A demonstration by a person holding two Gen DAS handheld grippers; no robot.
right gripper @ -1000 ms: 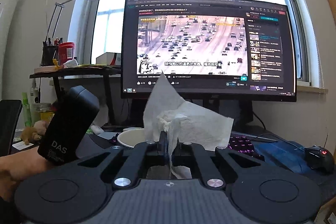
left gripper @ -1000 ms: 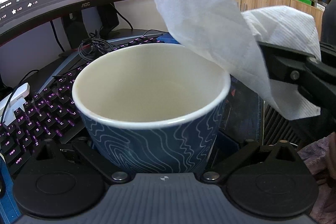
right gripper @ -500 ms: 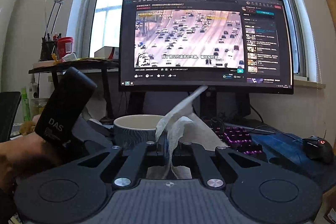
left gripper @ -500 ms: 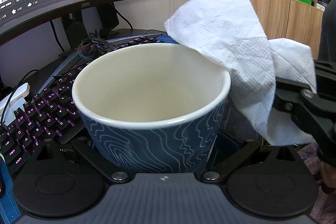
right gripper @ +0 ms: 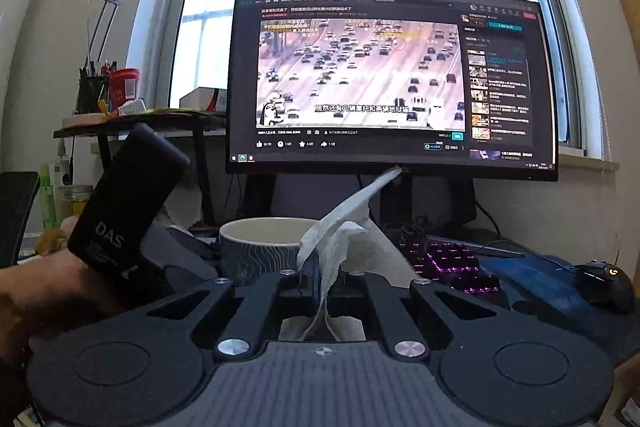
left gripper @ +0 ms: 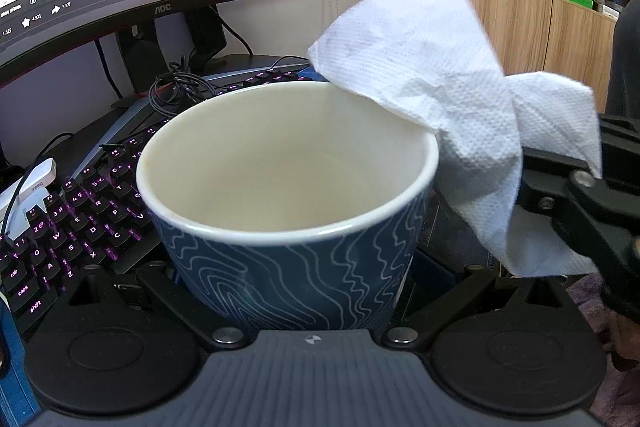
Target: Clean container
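Left gripper point(left gripper: 296, 267) was clamped on the blue wave-patterned cup point(left gripper: 288, 195), held above the keyboard point(left gripper: 80, 215). Right gripper point(right gripper: 322, 279), jaws pinched on a paper towel point(left gripper: 460, 107), sat at the rim. Interior looked dry; wiping apparently not begun.

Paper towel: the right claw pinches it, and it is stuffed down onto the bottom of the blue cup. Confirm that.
Wrong about the place. The right claw does pinch the paper towel, but the left wrist view shows it draped over the blue cup's rim, not at the bottom.

black linkage fingers point(right gripper: 288, 291) with silver screws, grey ribbed housing.
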